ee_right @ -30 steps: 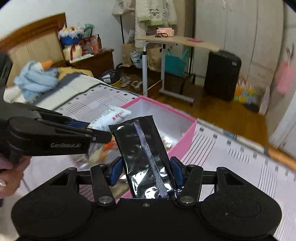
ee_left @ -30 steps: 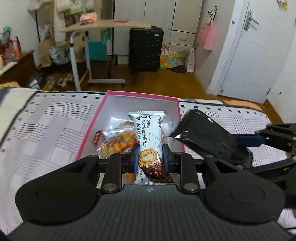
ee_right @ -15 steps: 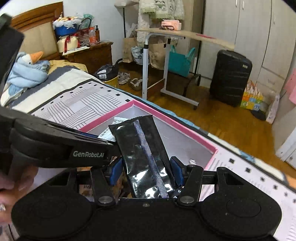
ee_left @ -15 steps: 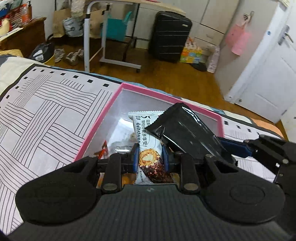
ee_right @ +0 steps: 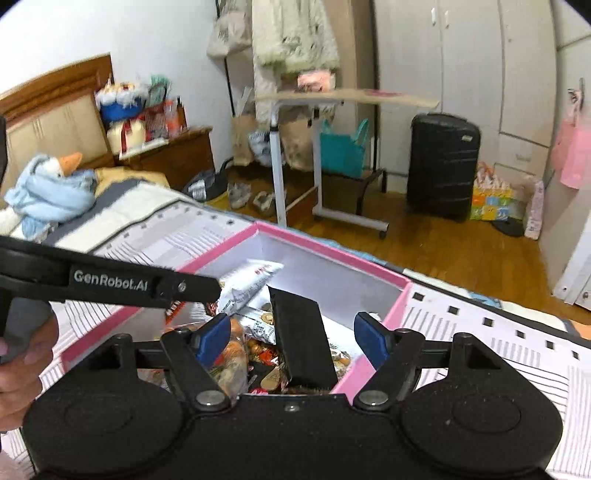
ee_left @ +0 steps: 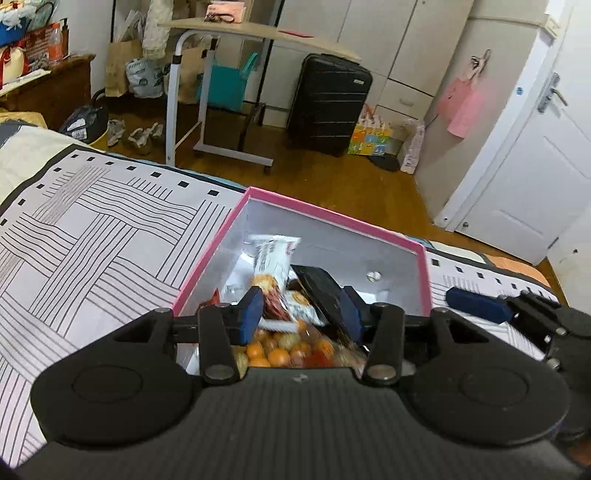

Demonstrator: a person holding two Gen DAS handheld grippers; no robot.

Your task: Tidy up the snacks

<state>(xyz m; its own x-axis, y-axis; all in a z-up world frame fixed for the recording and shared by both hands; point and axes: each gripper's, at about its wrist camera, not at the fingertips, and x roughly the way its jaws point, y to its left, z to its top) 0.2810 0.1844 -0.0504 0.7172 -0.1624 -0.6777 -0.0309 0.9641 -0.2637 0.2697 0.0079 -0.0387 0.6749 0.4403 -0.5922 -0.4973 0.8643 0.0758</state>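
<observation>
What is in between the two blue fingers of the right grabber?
In the right wrist view, the black packet stands tilted between the open right gripper fingers, touching neither. It rests on the snacks inside the pink box.

Box (ee_left: 334, 216) sits on bed (ee_left: 92, 236), near its foot edge. In box: white wrapper (ee_left: 271, 254) toward the far left corner; dark packet (ee_right: 301, 339) right of it, leaning tilted on the snack pile; bag of round snacks (ee_left: 286, 345) at the near side. Left tongs (ee_left: 301, 310) over the box's near edge; right tongs (ee_right: 291, 338) over its near right corner, just right of the left tongs. Behind bed, on floor: rolling worktop (ee_left: 258, 33), suitcase (ee_left: 327, 105) right of it.
</observation>
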